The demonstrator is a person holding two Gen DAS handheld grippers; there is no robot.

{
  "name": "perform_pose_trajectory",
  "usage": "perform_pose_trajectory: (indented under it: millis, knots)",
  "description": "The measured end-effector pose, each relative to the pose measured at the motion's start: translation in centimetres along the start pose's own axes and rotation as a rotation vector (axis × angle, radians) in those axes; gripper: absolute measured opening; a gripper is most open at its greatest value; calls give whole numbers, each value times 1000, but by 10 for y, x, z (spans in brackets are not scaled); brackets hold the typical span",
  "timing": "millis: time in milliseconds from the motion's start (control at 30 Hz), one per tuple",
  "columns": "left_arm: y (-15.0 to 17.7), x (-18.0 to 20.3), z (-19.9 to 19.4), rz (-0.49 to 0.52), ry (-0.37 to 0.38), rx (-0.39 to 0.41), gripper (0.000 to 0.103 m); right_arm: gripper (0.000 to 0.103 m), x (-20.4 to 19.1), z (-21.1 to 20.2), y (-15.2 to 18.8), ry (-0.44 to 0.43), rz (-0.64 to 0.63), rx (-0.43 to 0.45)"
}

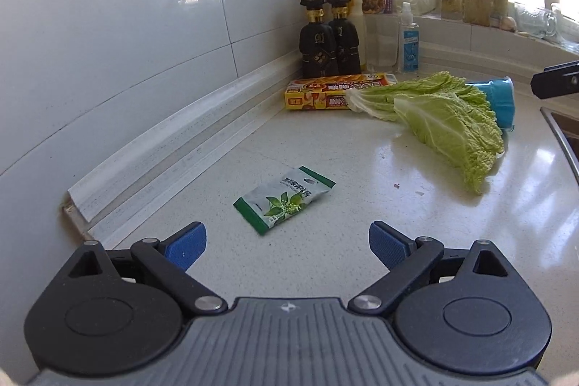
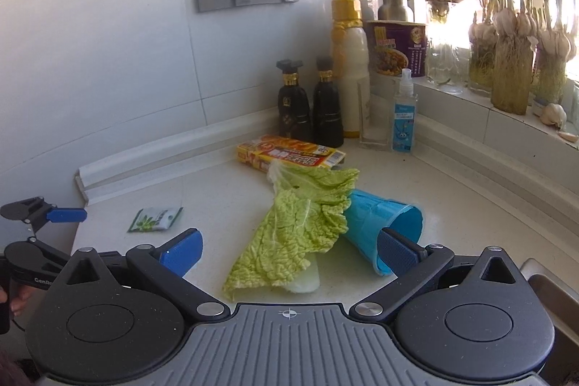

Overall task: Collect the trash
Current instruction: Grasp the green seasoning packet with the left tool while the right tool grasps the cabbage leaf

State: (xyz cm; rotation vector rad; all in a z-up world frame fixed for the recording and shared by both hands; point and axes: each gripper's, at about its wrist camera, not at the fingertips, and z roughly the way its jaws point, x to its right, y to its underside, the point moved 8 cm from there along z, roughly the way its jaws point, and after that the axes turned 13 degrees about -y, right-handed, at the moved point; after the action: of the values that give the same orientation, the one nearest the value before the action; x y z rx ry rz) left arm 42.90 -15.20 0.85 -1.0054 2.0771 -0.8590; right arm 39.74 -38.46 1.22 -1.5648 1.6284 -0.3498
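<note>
Clearly both tongs are spread apart and empty. Just beyond the left gripper [image 1: 287, 245] a small green and white sachet [image 1: 284, 204] lies flat on the pale kitchen counter [image 1: 325, 151], near the wall on the left. Just ahead of the right gripper [image 2: 289, 250], pale green cabbage leaves [image 2: 293, 230] sprawl across the middle, touching a tipped blue paper cup [image 2: 380, 223] on their right. The sachet looks light, thin and slippery, so pinch a raised edge. The leaves look limp and tearable; their thick white stalk end gives firmer hold. The cup would crush easily.
</note>
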Motion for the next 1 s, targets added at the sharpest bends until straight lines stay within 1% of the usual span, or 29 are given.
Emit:
perform_pose_trajectory:
  millis: [33,100,167,267,333,533,700,867,933,1000]
  knots:
    - [-1,0,5,6,6,-2,93,103,3,3,-3,4,5,2]
    - [-3,1,13,12,16,-10,89,103,8,12,-8,4,9,4]
    - [-4,2,21,17,24,-20,87,103,9,21,-12,2,13,5]
    - [-4,2,32,36,31,-28,82,103,9,36,-16,-16,24,4]
    - [-6,2,36,37,40,-24,81,103,7,47,-16,-26,23,2]
    - [-12,-1,44,27,75,-24,75,101,-1,74,-11,-31,-10,1]
    - [-15,-1,46,25,111,-29,66,99,-10,91,-1,-21,-68,-16]
    - [-17,0,48,7,135,-44,59,92,-13,99,5,11,-118,-28]
    - [-17,1,47,4,144,-48,55,88,-13,102,6,23,-126,-32]
    - [-17,2,47,2,144,-50,49,80,-12,104,7,36,-130,-40]
